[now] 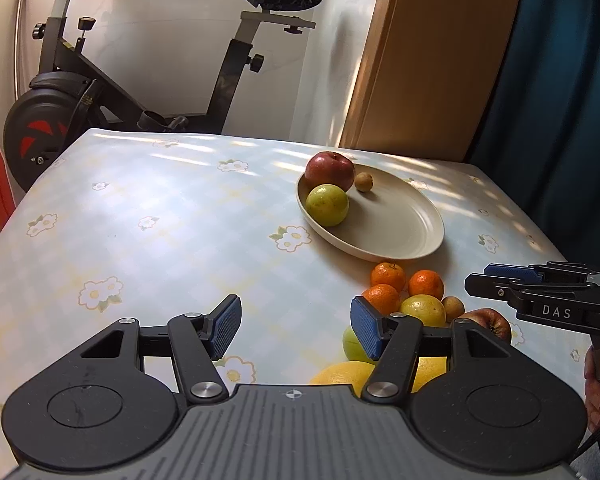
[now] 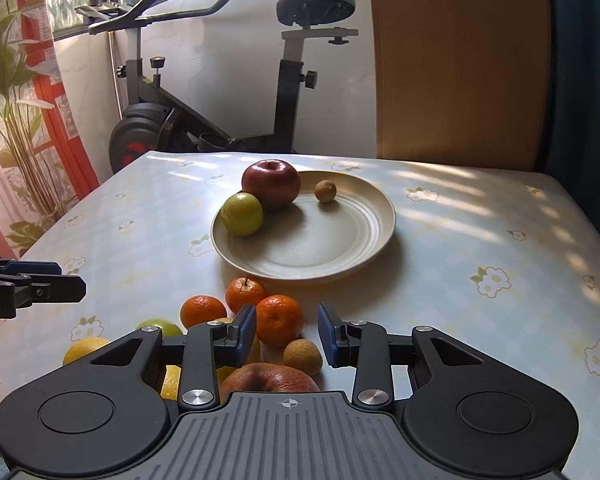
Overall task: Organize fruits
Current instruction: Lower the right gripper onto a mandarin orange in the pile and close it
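Observation:
A cream plate holds a red apple, a green apple and a small brown fruit. In front of it lies a pile: three oranges, a small brown fruit, a red apple, yellow and green fruits. My right gripper is open and empty, over the pile, jaws around the nearest orange and the brown fruit. My left gripper is open and empty, left of the pile.
The table wears a pale flowered cloth. An exercise bike stands behind its far edge. A wooden panel and a blue curtain are at the back right. A patterned curtain hangs left.

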`<move>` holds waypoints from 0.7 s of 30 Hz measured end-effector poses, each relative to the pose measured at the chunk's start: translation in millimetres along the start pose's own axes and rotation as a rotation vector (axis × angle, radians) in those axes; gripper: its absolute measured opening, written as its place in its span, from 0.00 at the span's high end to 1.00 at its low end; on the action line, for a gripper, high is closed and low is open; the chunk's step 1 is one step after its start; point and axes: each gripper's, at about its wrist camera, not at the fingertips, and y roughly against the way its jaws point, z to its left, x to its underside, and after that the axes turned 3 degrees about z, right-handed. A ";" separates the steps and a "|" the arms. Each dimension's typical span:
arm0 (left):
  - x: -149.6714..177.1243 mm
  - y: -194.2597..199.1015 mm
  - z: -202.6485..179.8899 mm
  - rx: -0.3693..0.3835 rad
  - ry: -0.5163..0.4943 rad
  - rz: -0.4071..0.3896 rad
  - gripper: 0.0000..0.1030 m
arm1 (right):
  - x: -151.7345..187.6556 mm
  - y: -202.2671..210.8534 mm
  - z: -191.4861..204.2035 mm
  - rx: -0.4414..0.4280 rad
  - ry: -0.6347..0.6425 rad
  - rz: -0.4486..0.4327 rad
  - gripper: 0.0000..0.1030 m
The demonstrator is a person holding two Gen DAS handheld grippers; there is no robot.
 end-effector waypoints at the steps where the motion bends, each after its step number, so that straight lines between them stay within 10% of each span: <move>1: 0.5 -0.2 0.1 0.000 0.002 0.000 0.39 | -1.3 -1.4 -3.8 0.001 -0.009 0.004 0.69; 21: 3.9 -3.5 0.2 0.008 0.025 0.003 0.39 | -15.3 -67.6 -15.2 -0.133 -0.132 0.148 0.66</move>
